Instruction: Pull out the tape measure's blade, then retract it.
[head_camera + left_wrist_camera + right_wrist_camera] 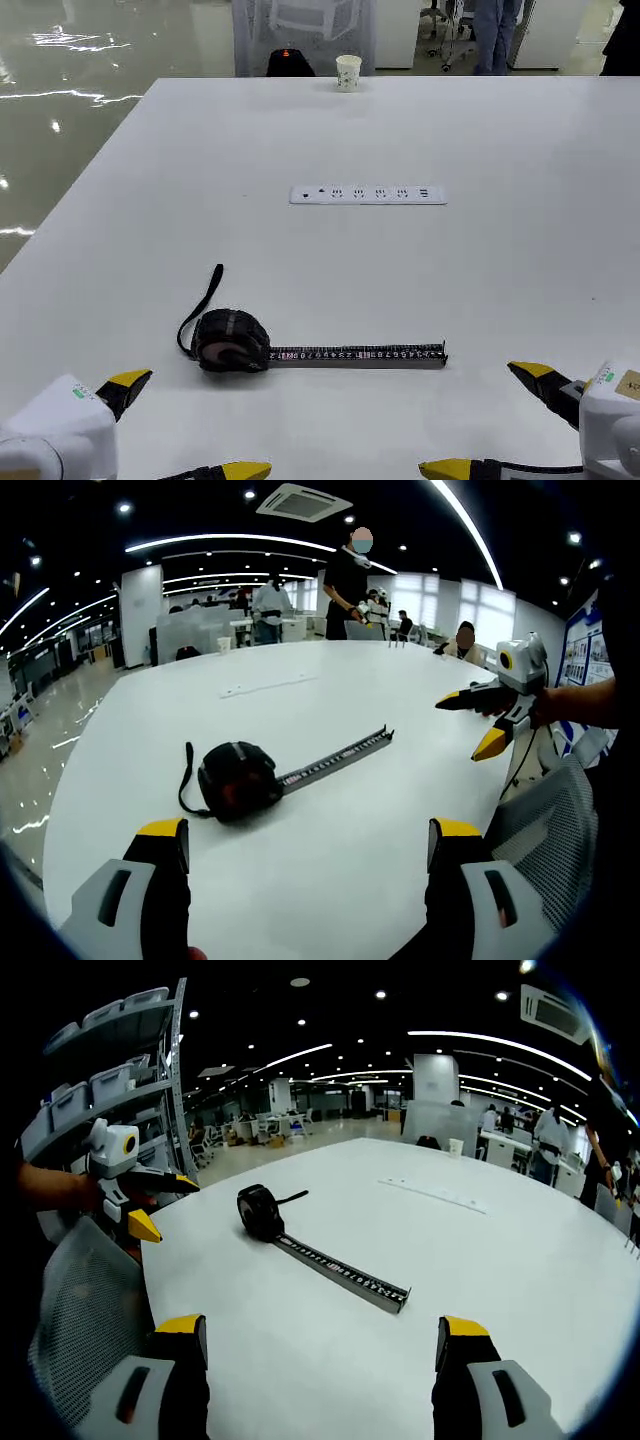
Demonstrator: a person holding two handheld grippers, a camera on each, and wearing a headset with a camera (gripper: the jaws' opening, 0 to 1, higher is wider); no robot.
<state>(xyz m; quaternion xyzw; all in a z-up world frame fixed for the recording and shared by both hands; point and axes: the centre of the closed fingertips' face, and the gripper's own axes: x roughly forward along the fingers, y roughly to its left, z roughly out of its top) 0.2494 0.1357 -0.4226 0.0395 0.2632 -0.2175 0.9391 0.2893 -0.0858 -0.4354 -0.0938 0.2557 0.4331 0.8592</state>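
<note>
Office table point(500, 150): tape measure point(232, 341), blade point(360, 353) out, ahead of left tongs point(310, 830) and right tongs point(322, 1326), both wide; far cup point(348, 72), contents unclear.

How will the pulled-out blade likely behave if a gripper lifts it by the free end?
The blade is thin and long, lying flat on the table, so it would probably flex or buckle rather than stay rigid. The black case looks much bulkier, so it would likely stay put. Whether a lock holds it cannot be seen; it may spring back.
</note>
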